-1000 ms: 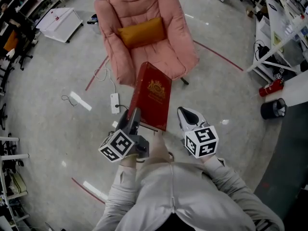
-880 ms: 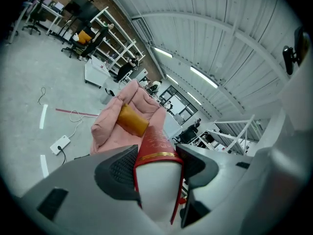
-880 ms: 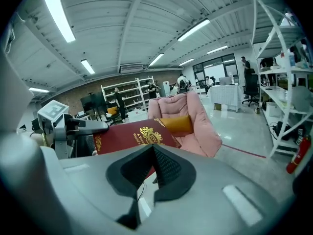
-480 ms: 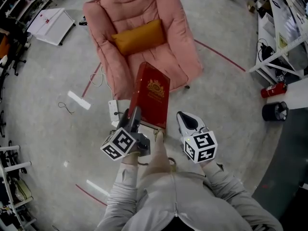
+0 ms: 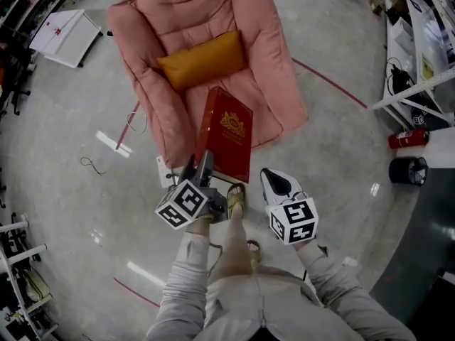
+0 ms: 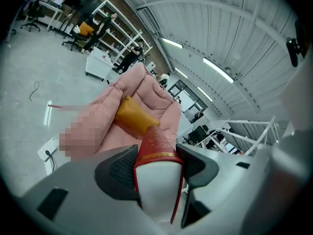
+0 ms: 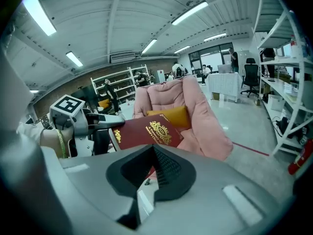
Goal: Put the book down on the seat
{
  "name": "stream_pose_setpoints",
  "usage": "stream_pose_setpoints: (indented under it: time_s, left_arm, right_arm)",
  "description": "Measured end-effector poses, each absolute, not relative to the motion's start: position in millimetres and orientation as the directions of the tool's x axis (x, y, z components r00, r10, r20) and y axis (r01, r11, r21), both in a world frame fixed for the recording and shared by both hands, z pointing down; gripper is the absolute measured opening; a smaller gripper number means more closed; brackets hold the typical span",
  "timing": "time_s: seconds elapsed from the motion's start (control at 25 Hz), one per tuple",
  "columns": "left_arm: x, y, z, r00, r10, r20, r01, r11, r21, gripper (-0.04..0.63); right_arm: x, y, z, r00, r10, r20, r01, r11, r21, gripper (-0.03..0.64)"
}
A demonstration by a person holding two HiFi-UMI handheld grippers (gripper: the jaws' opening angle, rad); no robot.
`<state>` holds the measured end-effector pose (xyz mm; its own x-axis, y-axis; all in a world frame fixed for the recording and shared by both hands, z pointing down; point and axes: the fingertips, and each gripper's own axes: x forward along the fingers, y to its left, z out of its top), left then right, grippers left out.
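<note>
Left tongs [image 5: 200, 170] clench the near end of a stiff, likely hefty red gilt-stamped hardback book [image 5: 229, 135] (a tippy hold), while right tongs [image 5: 276, 183] sit closed, empty.

1. Polished grey concrete floor [image 5: 341, 141] with pale streaks of lamp glare, crossed by a red painted line [image 5: 330, 84].
2. A white shelving rack [image 5: 419, 84] stands along the right edge. Near its foot a red fire extinguisher [image 5: 407, 138] lies on the floor, with a black bin [image 5: 408, 170] just beside it.
3. Low white cabinet [image 5: 60, 34] at the upper left.
4. White power strip [image 6: 49, 152] on the floor, cable attached.
5. Arched ribbed ceiling [image 7: 122, 18] with long strip lights [image 7: 190, 12]. Open shelves [image 7: 122, 82] stand against the brown far wall [image 7: 54, 96] — a black office chair [image 7: 250, 75] is off to the right.
</note>
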<state>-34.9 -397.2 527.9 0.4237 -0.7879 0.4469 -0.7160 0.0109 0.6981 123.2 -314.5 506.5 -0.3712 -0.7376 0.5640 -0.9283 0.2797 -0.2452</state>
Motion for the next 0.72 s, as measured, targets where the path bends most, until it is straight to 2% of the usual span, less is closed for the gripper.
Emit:
stream_pose_setpoints:
  time_s: [0.72]
  left_arm:
    - [-5.4,-509.5,632.2,0.403,-0.765,0.502,-0.695,0.101,0.712,0.247]
  right_arm:
    - [122.0,-389.0,586.9,-0.349,-0.688,0.636,-0.936,0.218,-0.278,0.000]
